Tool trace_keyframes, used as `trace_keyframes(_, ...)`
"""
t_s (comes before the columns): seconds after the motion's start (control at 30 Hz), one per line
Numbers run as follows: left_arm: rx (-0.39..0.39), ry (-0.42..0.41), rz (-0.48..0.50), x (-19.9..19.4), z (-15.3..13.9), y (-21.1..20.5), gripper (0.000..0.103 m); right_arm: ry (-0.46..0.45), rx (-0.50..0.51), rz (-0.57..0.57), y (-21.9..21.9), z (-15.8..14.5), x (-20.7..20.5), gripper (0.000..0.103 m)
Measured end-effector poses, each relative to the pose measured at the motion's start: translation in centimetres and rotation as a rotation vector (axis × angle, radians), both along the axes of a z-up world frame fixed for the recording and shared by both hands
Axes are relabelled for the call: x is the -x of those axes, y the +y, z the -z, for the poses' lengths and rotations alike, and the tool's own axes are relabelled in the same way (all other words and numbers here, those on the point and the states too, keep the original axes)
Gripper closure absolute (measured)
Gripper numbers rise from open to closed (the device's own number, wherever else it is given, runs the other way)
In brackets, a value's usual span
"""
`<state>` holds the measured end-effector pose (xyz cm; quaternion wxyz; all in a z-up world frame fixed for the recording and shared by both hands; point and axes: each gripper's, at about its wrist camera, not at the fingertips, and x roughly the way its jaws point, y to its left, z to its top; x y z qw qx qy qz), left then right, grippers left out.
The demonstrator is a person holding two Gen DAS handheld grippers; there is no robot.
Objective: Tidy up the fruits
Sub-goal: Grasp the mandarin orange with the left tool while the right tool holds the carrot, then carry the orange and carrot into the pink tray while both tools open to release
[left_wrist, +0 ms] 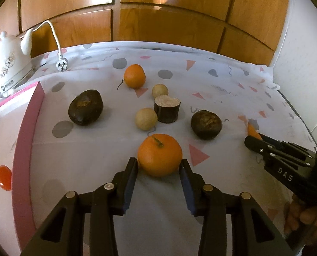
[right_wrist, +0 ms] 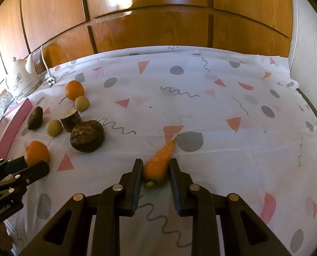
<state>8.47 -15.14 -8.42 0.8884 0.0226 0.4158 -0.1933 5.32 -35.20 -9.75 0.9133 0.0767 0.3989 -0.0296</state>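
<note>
**Both grippers clamped: left on orange, right on carrot**

Left gripper sits on the near orange, both pads touching its sides, jaws narrow around it. Orange rests on the tablecloth, stem up, near centre of the left wrist view. In the right wrist view the same orange shows at far left with the left gripper fingers around it.

Right gripper holds the carrot at its thick end, jaws nearly closed, pads pressed on both sides. Carrot lies on the cloth, tip pointing far and slightly right, green stub toward the camera. From the left wrist view only the carrot tip shows past the right gripper at the right edge; a hand shows below it.

Rest of the pile, beyond the near orange: second orange farthest back, two pale round fruits either side of a dark cut log piece, the nearer one touching it. Dark lumpy fruit to the left, another dark fruit to the right, well apart from each other.

Pink box edge runs along the left. White kettle far left, white plug just beside it. Wooden cabinets behind.
</note>
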Motion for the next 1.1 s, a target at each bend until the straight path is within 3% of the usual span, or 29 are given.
trace_keyframes(0.23, -0.021, -0.039, 0.012, 0.4, 0.2, -0.1, 0.065, 0.006, 0.009, 0.001, 0.0, 0.0, -0.1, 0.078)
trace_keyframes(0.8, 0.006, 0.031, -0.015, 1.0, -1.0, 1.4, 0.066, 0.01, 0.042, 0.004, 0.4, -0.1, -0.1, 0.078)
trace_keyframes(1.1, 0.028, -0.062, -0.066, 2.6, -5.1, 4.5, 0.066, 0.02, 0.079, 0.005, 0.9, -0.4, -0.1, 0.079)
